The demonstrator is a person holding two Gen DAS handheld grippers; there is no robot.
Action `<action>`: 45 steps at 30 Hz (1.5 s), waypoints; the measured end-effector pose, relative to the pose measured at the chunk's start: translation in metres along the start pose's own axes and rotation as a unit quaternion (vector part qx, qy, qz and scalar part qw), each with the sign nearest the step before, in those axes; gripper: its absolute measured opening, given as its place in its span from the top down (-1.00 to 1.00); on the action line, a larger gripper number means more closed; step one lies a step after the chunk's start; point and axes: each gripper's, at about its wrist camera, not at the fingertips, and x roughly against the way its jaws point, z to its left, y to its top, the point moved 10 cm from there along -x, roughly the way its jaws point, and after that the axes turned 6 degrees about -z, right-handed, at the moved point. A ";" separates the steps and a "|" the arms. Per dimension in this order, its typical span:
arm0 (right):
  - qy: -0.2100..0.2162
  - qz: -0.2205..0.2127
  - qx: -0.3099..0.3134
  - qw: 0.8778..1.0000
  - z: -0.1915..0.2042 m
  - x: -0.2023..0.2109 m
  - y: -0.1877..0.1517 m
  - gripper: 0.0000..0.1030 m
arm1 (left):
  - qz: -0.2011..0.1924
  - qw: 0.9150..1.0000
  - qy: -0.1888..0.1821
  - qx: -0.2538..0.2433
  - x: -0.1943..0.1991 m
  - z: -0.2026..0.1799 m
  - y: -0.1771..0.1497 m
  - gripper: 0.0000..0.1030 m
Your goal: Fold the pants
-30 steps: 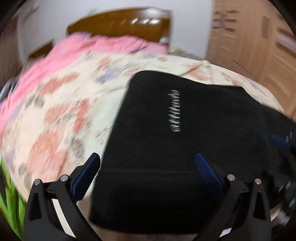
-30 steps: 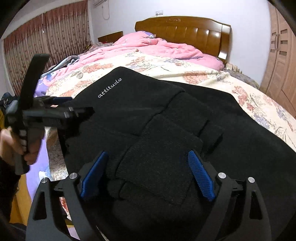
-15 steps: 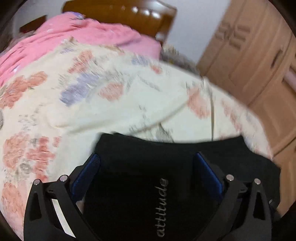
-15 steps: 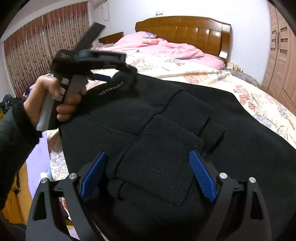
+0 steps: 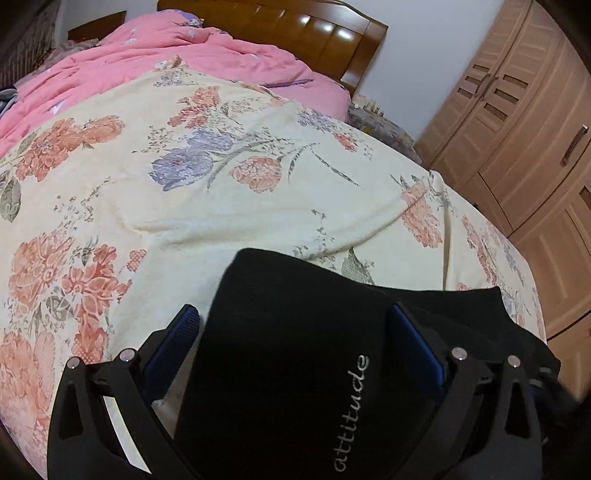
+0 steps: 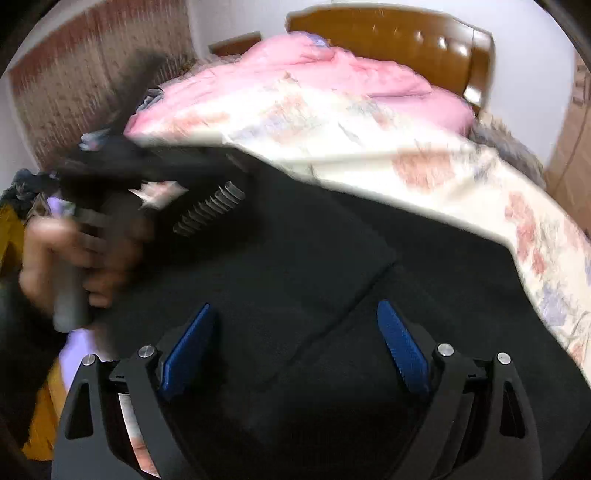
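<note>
Pants point(image 5: 295, 369) lie part-folded on the bed point(image 5: 221, 206); both our claws, left claw point(image 5: 295, 339) and right claw point(image 6: 295, 339), gape empty, so we next grip an edge.

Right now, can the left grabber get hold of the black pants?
Probably yes. The left gripper is open, its fingers either side of the black pants edge, with nothing between them.

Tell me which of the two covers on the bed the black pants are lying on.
The cream floral blanket: the black pants rest directly on it. The plain pink quilt lies farther back, by the wooden headboard, clear of the pants.
</note>
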 end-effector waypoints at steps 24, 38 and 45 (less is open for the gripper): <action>-0.004 -0.050 -0.028 0.998 -0.003 0.050 0.003 -0.68 | -0.091 0.974 0.069 -0.197 0.080 -0.068 -0.008 -0.97; -0.003 -0.010 -0.042 0.999 -0.016 0.051 -0.068 -0.89 | -0.069 0.964 0.094 -0.238 0.094 -0.044 -0.111 -0.97; -0.022 -0.002 -0.054 0.998 -0.018 0.068 -0.069 -0.89 | -0.070 0.966 0.090 -0.232 0.093 -0.042 -0.110 -0.97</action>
